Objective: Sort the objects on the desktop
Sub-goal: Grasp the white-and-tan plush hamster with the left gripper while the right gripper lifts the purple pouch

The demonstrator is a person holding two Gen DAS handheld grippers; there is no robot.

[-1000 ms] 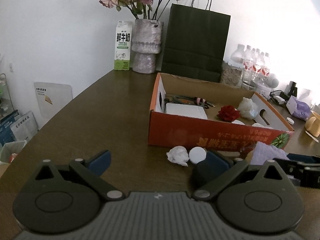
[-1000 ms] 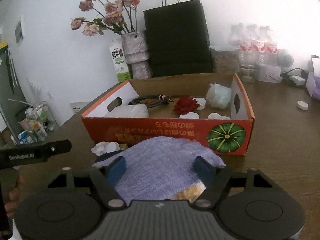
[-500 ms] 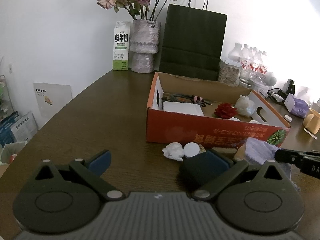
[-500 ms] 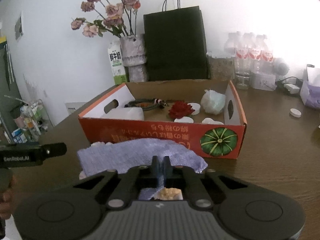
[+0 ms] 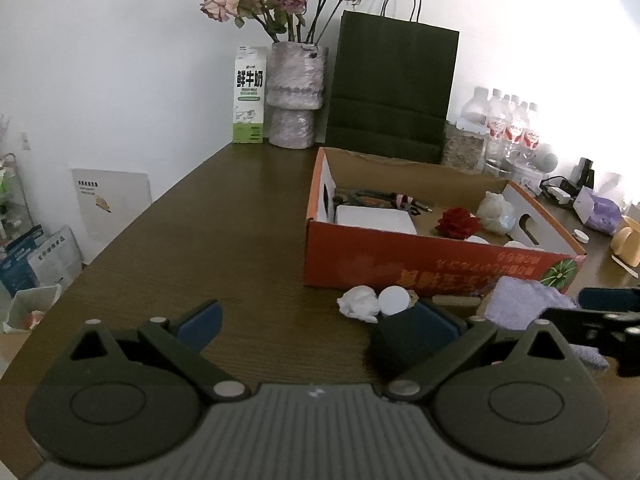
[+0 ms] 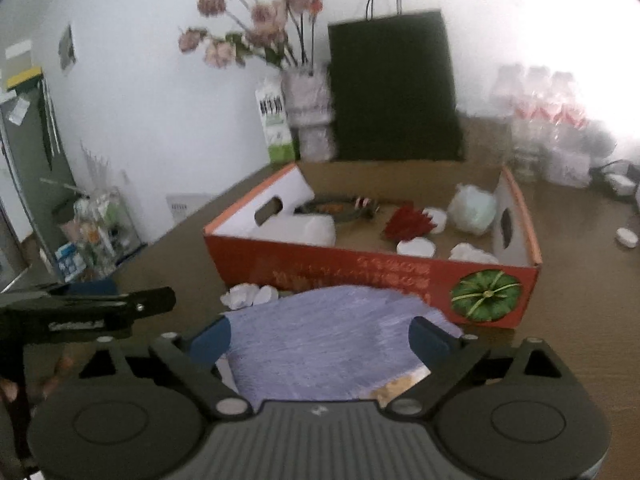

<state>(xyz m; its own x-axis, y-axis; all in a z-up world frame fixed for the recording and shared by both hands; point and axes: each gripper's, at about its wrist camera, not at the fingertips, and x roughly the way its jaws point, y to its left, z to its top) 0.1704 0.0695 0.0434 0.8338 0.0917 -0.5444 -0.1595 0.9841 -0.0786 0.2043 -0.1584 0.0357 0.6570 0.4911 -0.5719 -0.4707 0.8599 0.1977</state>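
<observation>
A purple cloth (image 6: 332,344) lies on the brown table in front of the orange cardboard box (image 6: 360,272). My right gripper (image 6: 320,336) hovers over the cloth; its jaws are opening wide, with the cloth between the blue pads (image 6: 210,338) and not pinched. The box holds a red flower (image 6: 404,222), a white block (image 6: 304,230), a cable, crumpled paper and white caps. A crumpled tissue (image 5: 358,304) and a white cap (image 5: 394,300) lie by the box's front wall (image 5: 400,264). My left gripper (image 5: 312,324) stands open and empty to the left of the cloth (image 5: 520,304).
At the back stand a milk carton (image 5: 249,96), a vase of pink roses (image 5: 294,96), a dark paper bag (image 5: 392,88) and several water bottles (image 5: 504,128). To the right of the box lie a white cap (image 6: 626,238), a tissue pack (image 5: 598,212) and cables. The table's left edge drops off to floor clutter.
The right jaws closed on the purple cloth, bunching it, and have now sprung wide apart again; the cloth lies spread between them. The left gripper has stayed in place.
</observation>
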